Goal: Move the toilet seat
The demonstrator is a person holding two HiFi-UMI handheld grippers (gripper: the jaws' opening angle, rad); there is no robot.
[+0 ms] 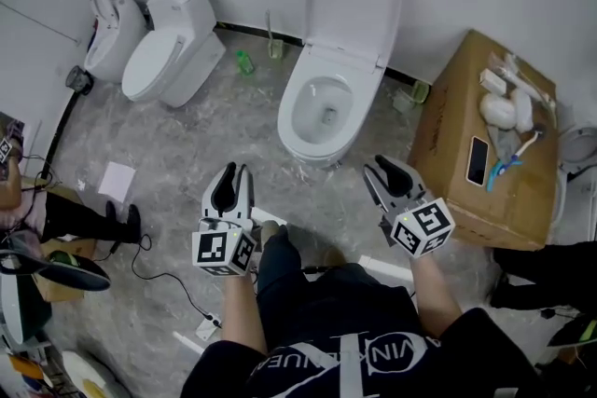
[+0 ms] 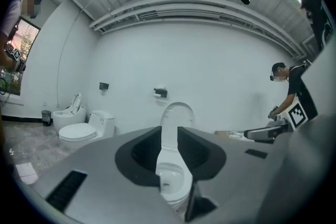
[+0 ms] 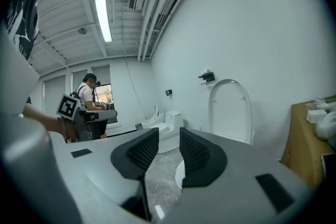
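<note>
I see left gripper [image 1: 231, 174] jaws slightly apart, right gripper [image 1: 385, 171] jaws apart, both empty; upright toilet seat [image 1: 354, 5] ahead, well apart.

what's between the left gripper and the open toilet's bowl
Only bare marbled floor. In the head view nothing stands between the left gripper and the toilet bowl.

A cardboard box [image 1: 448, 154] is standing at the right on the grey marbled floor [image 1: 205, 154]. It is carrying a dark flat slab [image 1: 478, 161], a white-and-blue brush [image 1: 509, 165] and white oddments. At the left, a second toilet [image 1: 173, 56] is sitting lid-down beside another white fixture [image 1: 112, 33]. A green bottle [image 1: 243, 61] is lying near the wall. A white sheet [image 1: 118, 182] is lying on the floor.
</note>
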